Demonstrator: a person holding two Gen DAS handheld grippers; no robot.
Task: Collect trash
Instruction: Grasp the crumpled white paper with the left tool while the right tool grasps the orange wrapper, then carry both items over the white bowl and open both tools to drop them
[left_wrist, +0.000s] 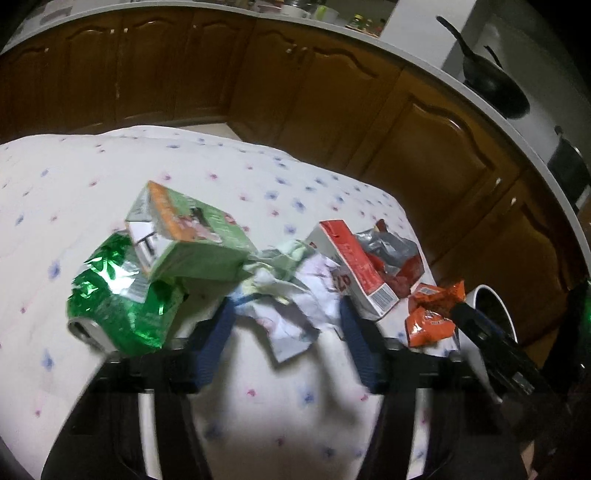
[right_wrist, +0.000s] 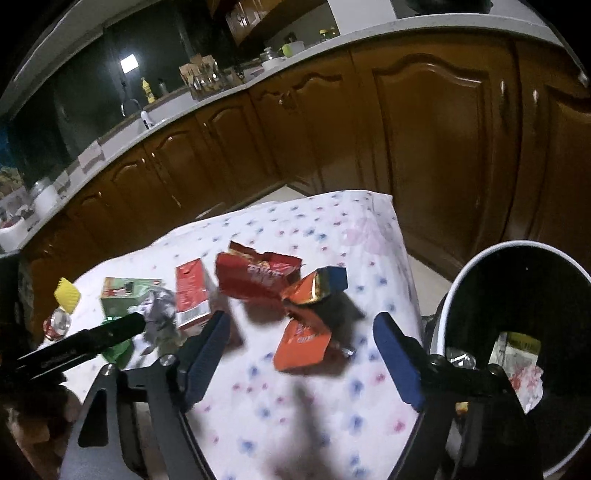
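Observation:
Trash lies on a flower-print tablecloth (left_wrist: 92, 184). My left gripper (left_wrist: 286, 308) is open, its blue fingers either side of a crumpled white paper (left_wrist: 291, 302). Left of it are a crushed green foil can (left_wrist: 114, 295) and a green carton (left_wrist: 188, 236). Right of it are a red carton (left_wrist: 354, 266), a red-silver wrapper (left_wrist: 395, 254) and orange wrappers (left_wrist: 432, 310). My right gripper (right_wrist: 301, 321) is open and empty, above the orange wrappers (right_wrist: 303, 332), with a red bag (right_wrist: 255, 273) beyond. The bin (right_wrist: 517, 295) stands at the right, holding some trash.
Brown kitchen cabinets (left_wrist: 314, 110) and a white counter run behind the table. The table's far edge and right corner (right_wrist: 388, 206) are close to the bin. A yellow piece (right_wrist: 67, 294) and a small can (right_wrist: 57, 323) lie at the table's left in the right wrist view.

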